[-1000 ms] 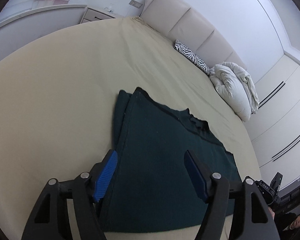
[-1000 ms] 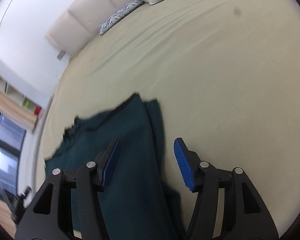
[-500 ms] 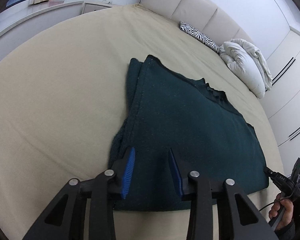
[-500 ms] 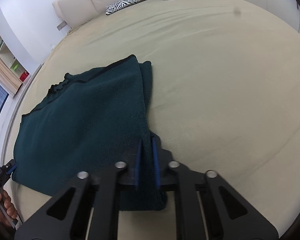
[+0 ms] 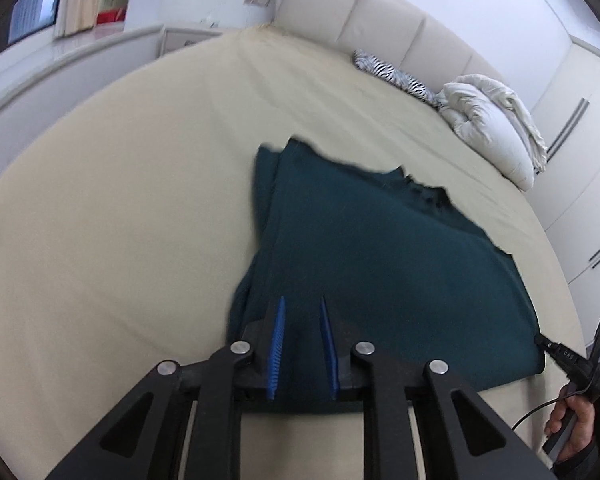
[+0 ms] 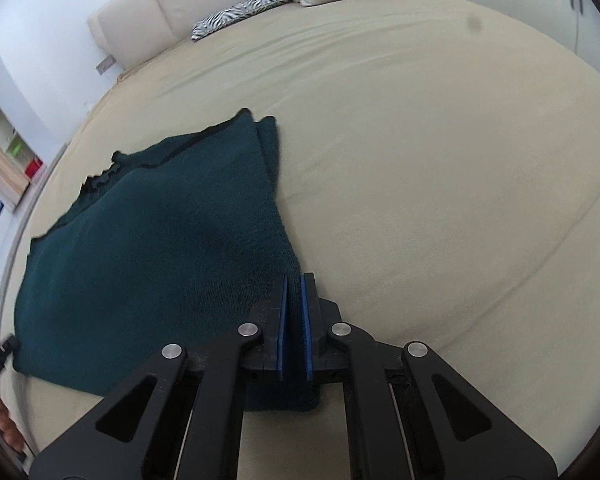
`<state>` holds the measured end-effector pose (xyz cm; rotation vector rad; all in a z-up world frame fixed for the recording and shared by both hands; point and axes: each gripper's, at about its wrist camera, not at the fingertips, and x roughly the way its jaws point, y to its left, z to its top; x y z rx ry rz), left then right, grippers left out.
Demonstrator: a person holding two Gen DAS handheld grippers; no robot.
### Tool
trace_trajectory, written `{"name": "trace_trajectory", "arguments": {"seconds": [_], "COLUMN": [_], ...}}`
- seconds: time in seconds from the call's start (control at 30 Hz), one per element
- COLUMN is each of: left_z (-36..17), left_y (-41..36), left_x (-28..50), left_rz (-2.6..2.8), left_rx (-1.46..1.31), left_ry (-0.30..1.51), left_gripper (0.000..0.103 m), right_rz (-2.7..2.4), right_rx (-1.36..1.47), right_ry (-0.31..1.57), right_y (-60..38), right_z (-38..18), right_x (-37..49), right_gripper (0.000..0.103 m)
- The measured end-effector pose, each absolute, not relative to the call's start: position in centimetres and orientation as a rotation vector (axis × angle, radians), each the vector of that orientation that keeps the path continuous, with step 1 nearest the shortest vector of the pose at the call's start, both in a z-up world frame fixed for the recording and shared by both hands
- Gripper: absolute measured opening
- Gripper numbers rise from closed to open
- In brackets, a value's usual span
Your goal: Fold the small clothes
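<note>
A dark green knitted garment (image 5: 380, 260) lies folded flat on the beige bed, its neckline at the far side. My left gripper (image 5: 302, 300) sits at the near left corner of the hem. Its jaws are closing, and a bunch of the green fabric fills the gap between the blue pads. My right gripper (image 6: 296, 276) is shut on the near right corner of the same garment (image 6: 160, 240), with a thin fold pinched between its pads. The right gripper's tip and the hand holding it show at the right edge of the left wrist view (image 5: 572, 364).
The beige sheet (image 6: 440, 160) spreads wide around the garment. At the far end are a padded cream headboard (image 5: 360, 12), a zebra-print pillow (image 5: 392, 74) and a bundled white duvet (image 5: 496, 124). White wardrobe doors (image 5: 580, 140) stand to the right, and a bedside cabinet (image 5: 188, 38) to the far left.
Both grippers came in over the near hem. The right jaws went from wide open to shut on the fabric. The left jaws narrowed step by step around a fold.
</note>
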<state>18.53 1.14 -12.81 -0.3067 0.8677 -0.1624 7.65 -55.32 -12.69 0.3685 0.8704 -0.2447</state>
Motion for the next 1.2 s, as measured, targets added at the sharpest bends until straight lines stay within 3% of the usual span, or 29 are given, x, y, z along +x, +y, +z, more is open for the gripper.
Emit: {"name": "trace_trajectory", "arguments": {"seconds": [0.1,0.17,0.23,0.37,0.57,0.73,1.03,1.2], "left_z": [-11.3,-10.9,-10.9,-11.9,-16.3,-16.4,-17.1,-17.1], "left_y": [-0.7,-2.1,-3.5,-6.1,-5.3,-4.1,-0.5,-0.4], "left_x": [20.8,23.0,25.5,30.1,32.4,31.7,29.7,28.9], "left_rz": [-0.2,-0.213,-0.224,-0.222,-0.161,-0.19,-0.157,-0.148], "left_rx": [-0.241,-0.202,-0.172,-0.115,-0.08,-0.118,-0.283,-0.285], "left_ry": [0.828,0.808,0.806,0.835,0.895,0.879,0.845,0.831], "left_gripper": [0.027,0.031,0.031,0.031,0.034,0.033,0.03,0.03], "right_rz": [-0.279,-0.222,-0.109,0.07,0.135,0.114,-0.052,-0.056], "right_rx": [0.316,0.34,0.397,0.466,0.677,0.896,0.977,0.824], "right_ry": [0.804,0.744,0.729,0.77,0.902,0.812,0.702,0.72], "right_y": [-54.9,-54.6,-53.9,-51.5,-51.0,-56.3,-62.9,-59.4], "right_z": [-9.6,-7.5,-6.7,-7.8,-14.5,-17.6,-18.0,-14.5], "right_x": [8.3,9.7,11.9,17.2,24.1,23.8,20.3,18.3], "right_gripper": [0.011,0.023,0.045,0.045,0.044,0.023,0.023,0.027]}}
